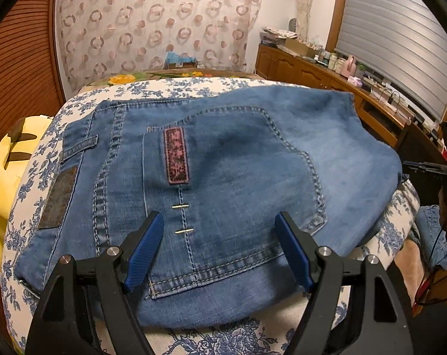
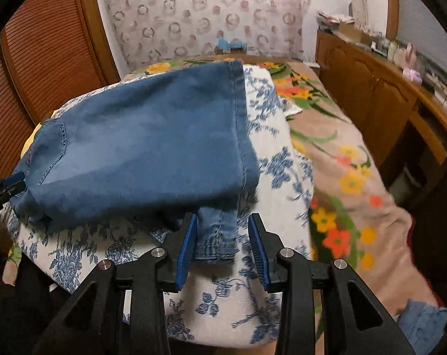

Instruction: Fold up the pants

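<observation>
Right gripper (image 2: pixel 222 241) jaws part-open around jeans (image 2: pixel 140 148) hem, pads clear.

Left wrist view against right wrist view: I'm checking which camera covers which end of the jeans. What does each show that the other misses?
Only the left wrist view shows the back pocket with its pink patch, a belt loop and a yellow cushion; the open left gripper hovers over the pocket.

Only the right wrist view shows the leg hem, a small denim end between the open right gripper pads, and the orange-flowered blanket.

Both show the folded jeans, the blue-flowered cover, the patterned curtain and the wooden cabinet.
</observation>
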